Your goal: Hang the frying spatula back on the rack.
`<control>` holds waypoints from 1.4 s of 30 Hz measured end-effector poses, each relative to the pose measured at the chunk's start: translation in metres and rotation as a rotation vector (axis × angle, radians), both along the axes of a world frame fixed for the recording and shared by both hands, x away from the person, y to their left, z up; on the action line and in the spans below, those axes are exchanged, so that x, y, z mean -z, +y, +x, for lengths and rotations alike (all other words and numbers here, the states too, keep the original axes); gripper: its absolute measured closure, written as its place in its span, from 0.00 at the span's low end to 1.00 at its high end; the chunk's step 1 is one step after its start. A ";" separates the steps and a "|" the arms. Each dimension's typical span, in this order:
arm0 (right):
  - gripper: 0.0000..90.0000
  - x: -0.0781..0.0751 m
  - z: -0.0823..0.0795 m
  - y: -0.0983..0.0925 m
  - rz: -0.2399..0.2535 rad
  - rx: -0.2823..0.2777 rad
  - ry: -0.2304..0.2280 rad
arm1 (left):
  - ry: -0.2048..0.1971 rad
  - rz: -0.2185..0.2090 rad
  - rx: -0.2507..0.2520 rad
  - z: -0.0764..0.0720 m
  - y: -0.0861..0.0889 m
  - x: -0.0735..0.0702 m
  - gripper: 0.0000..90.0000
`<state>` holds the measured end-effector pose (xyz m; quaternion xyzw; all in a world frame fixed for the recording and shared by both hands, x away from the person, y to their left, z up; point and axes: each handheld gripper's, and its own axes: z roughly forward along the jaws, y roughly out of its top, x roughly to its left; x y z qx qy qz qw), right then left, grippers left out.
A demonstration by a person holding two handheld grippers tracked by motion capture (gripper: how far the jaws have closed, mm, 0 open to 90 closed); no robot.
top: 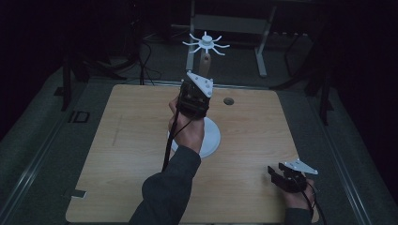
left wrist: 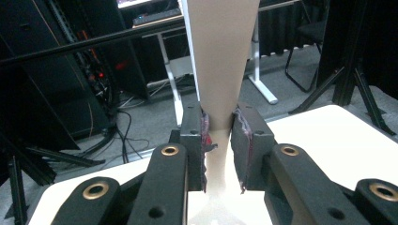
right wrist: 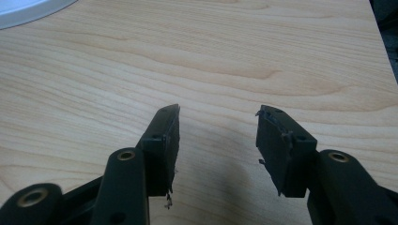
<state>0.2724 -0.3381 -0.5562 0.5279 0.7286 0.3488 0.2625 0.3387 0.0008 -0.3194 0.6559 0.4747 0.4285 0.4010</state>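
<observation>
Black jaws of the left gripper (left wrist: 218, 140) are clamped on the upright wooden post (left wrist: 220, 61), apparently rising from the white base (top: 212, 138); right gripper (right wrist: 218, 140), well apart from it, is held open, empty.

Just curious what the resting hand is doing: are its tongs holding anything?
No, the right tongs stand open over the bare light wooden table, nothing between them.

Wooden table (top: 131, 140) under white base (top: 212, 138)
</observation>
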 end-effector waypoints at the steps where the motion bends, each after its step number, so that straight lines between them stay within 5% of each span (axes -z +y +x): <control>1: 0.55 0.000 0.000 0.000 0.001 0.000 0.000 | 0.000 0.000 -0.002 0.001 0.000 0.000 0.84; 28: 0.55 0.000 0.000 0.000 -0.001 -0.001 0.001 | 0.017 0.025 -0.012 0.007 0.000 0.002 0.84; 38: 0.55 0.000 -0.001 0.000 -0.002 -0.001 0.001 | 0.018 0.007 0.021 0.004 0.001 0.006 0.83; 42: 0.55 0.000 0.000 0.000 -0.003 -0.001 0.002 | 0.052 -0.024 0.077 0.004 0.004 0.007 0.76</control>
